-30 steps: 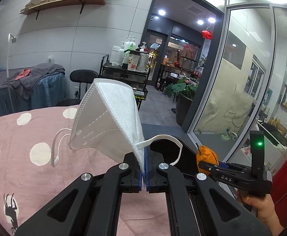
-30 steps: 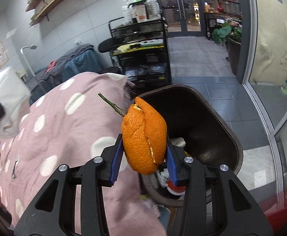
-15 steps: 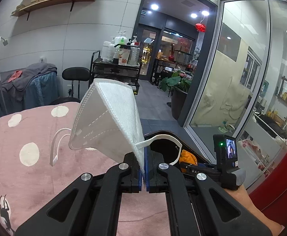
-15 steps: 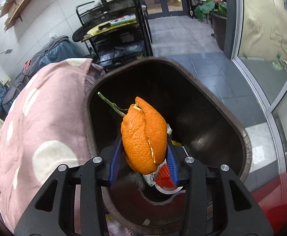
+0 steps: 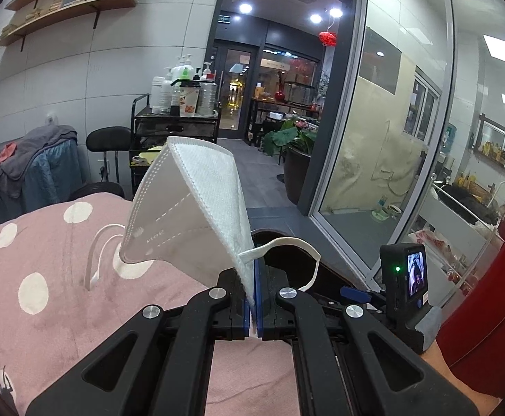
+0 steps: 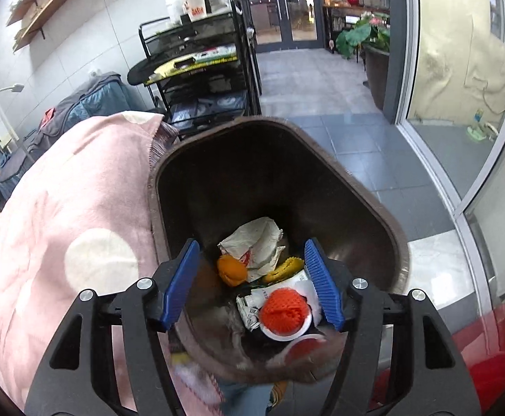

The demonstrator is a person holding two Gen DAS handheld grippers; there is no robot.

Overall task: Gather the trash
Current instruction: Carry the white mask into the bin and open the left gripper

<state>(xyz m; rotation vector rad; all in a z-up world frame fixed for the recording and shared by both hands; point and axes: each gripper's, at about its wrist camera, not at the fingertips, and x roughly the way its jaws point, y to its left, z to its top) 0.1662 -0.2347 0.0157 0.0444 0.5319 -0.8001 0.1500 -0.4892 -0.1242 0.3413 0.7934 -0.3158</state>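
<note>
**Orange peel in the bin, mask in the left claw**

The right claw (image 6: 252,280) is spread wide and holds nothing. It hangs right over the open top of a dark brown trash bin (image 6: 363,190). The orange peel (image 6: 231,270) lies down inside the bin, between the two blue pads (image 6: 179,282) as the camera sees it, but not touching them. Next to the peel are a crumpled paper wrapper (image 6: 256,242), a yellow scrap (image 6: 285,267) and an orange net ball (image 6: 283,308) sitting on a white cup.

The bin stands right up against a bed with a pink blanket (image 6: 62,215) that has big white dots.

The left claw (image 5: 251,298) is pressed together on the bottom corner of a white face mask (image 5: 190,208). The mask sticks up and leans to the left, above the pink blanket. One white ear loop (image 5: 287,253) curls out to the right of the claw. The other loop (image 5: 95,260) hangs down on the left, over the blanket. The dark rim of the bin peeks out just behind this claw. The camera of the right claw, with a green light, shows low on the right.

Further back stand a black cart (image 5: 174,124) with bottles on top, a black stool (image 5: 108,140) and a big green plant (image 5: 292,142) in a pot on the grey tile floor.
</note>
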